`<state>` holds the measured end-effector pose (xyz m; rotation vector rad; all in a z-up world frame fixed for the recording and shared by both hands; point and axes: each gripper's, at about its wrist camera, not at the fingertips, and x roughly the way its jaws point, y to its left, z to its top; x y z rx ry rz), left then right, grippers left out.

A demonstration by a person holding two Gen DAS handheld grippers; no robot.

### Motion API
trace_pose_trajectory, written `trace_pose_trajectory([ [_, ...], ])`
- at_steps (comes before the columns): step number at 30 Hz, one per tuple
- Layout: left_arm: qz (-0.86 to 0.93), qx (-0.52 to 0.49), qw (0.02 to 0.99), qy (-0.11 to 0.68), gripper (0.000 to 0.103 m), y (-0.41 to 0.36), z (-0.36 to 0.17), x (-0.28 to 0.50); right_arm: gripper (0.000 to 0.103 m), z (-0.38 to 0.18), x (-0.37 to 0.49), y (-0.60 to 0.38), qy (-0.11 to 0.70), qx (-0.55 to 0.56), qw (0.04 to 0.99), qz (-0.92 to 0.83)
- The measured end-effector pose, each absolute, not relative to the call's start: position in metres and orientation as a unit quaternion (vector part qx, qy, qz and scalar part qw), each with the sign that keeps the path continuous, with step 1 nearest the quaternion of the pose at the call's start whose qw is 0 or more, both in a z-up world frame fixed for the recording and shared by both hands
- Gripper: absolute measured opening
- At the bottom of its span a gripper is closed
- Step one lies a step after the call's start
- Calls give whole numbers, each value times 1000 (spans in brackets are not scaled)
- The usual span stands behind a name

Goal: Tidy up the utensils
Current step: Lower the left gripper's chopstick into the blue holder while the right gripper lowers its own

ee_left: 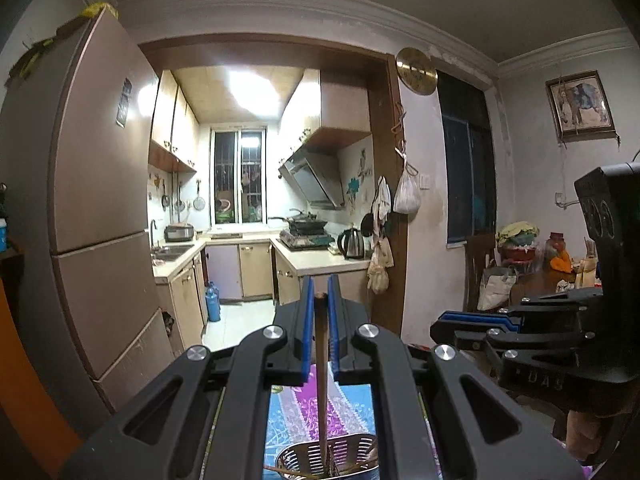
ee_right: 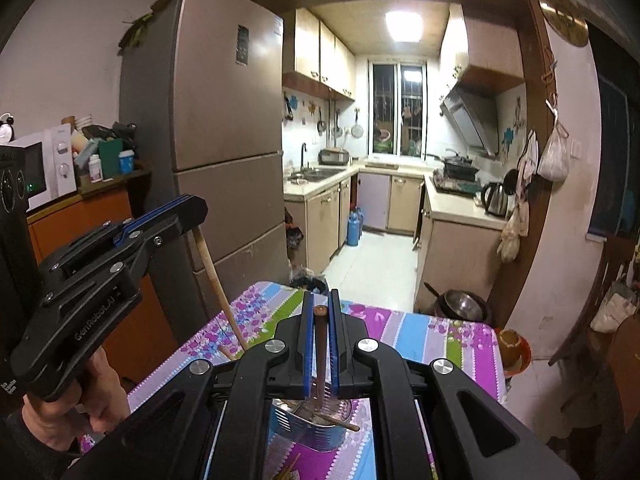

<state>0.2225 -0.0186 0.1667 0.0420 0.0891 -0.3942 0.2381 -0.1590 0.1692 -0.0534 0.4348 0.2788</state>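
Utensils up off the table now, one in each gripper! Left gripper (ee_left: 319,296) has its blue pads closed tight on a pale wooden stick (ee_left: 321,380), gripped at its top end; the long axis runs nearly upright, and the lower end drops toward the perforated metal holder (ee_left: 352,450) below. From the right wrist view that same stick (ee_right: 218,280) slants a little, top end in the pads, bottom end angling down to the right toward the table. Right gripper (ee_right: 320,310) is closed just as tight on a darker brown stick (ee_right: 321,356), pinched at its rounded top; it hangs almost vertical, tip aimed down at the holder (ee_right: 316,426). More sticks lie crosswise in that holder, one poking out over its right rim. Holder stands on the floral striped cloth (ee_right: 420,332) over the table.

Writing: the left gripper's body reads "GenRobot.AI" along its side in the right wrist view. A hand (ee_right: 100,396) wraps its grip. Lettering on the right gripper's underside in the left view is too blurred to read
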Motion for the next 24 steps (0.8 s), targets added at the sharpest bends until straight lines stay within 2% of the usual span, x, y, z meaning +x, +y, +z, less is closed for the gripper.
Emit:
trace_pose_trajectory([
  [24,-206,25,970,124,6,-23,102,296,8,106,301,-159,290,-1,948,130],
])
